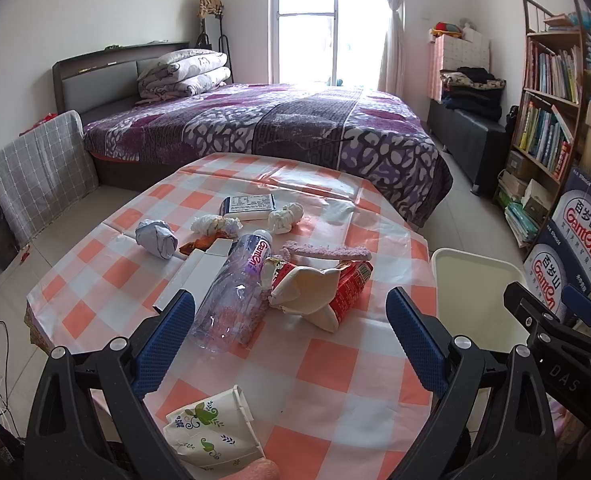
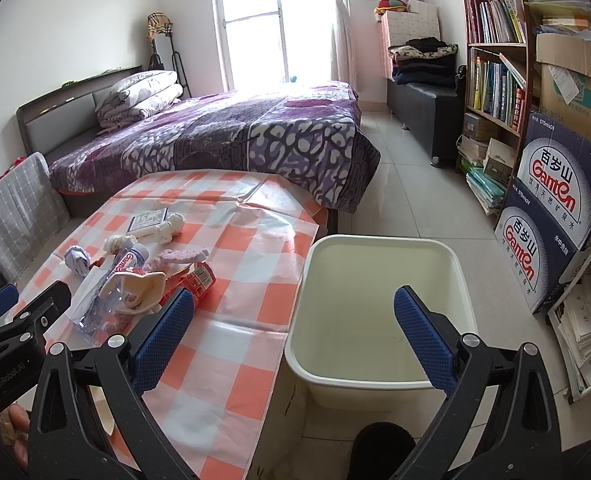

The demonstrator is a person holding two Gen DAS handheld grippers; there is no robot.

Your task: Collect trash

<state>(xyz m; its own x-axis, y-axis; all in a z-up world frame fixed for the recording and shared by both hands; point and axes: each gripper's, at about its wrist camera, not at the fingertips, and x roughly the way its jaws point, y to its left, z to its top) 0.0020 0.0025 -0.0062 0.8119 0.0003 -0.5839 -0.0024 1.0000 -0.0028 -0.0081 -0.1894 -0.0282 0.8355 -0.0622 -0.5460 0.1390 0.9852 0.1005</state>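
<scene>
Trash lies on the checked table [image 1: 327, 368]: a crushed clear bottle [image 1: 231, 296], a torn red and cream wrapper [image 1: 315, 288], a white box [image 1: 199, 276], crumpled paper balls [image 1: 155, 238], tissue wads [image 1: 285, 216] and a flattened paper cup [image 1: 211, 432]. My left gripper [image 1: 291, 340] is open and empty, just above the table near the bottle. My right gripper [image 2: 295, 336] is open and empty, hovering over the cream bin [image 2: 379, 384] beside the table's right edge. The bin looks empty inside.
A bed with a purple cover [image 1: 279, 124] stands behind the table. A bookshelf [image 2: 495, 80] and stacked water cartons [image 2: 551, 216] line the right wall. A pink strip [image 1: 327, 252] and a small white packet [image 1: 251, 204] also lie on the table.
</scene>
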